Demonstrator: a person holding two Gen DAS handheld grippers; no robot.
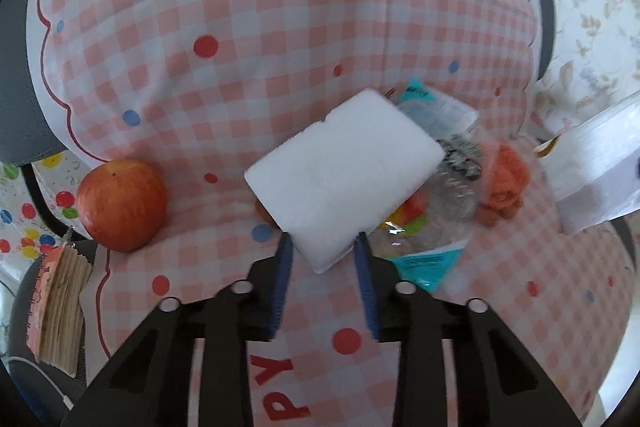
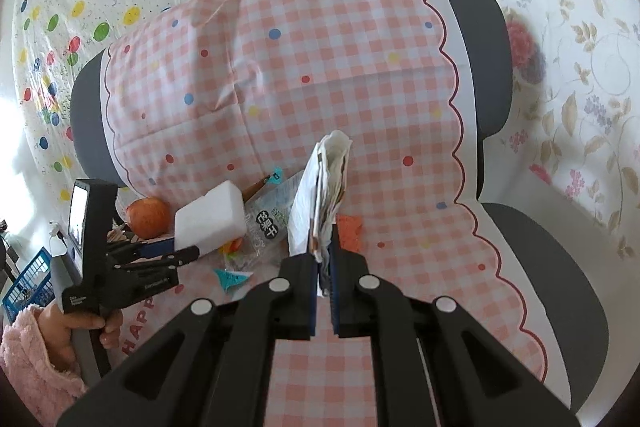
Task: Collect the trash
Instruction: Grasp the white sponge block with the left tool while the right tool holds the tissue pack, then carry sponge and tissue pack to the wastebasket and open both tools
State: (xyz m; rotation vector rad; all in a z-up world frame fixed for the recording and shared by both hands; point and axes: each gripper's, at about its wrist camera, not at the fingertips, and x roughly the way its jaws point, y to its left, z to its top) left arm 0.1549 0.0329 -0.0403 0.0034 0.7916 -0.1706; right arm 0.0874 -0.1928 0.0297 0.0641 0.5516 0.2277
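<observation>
My left gripper is shut on the lower corner of a white foam block, its blue pads pressing on both sides. The block hangs tilted over a pile of trash: a clear plastic wrapper with teal ends and an orange crumpled scrap. In the right wrist view the left gripper holds the same foam block beside the wrapper. My right gripper is shut on a folded white paper bundle that stands upright above the orange scrap.
A red apple lies left of the pile on the pink checked cloth that covers a grey chair. A spiral notebook lies at the far left. A blue basket and a hand in a pink sleeve are at lower left.
</observation>
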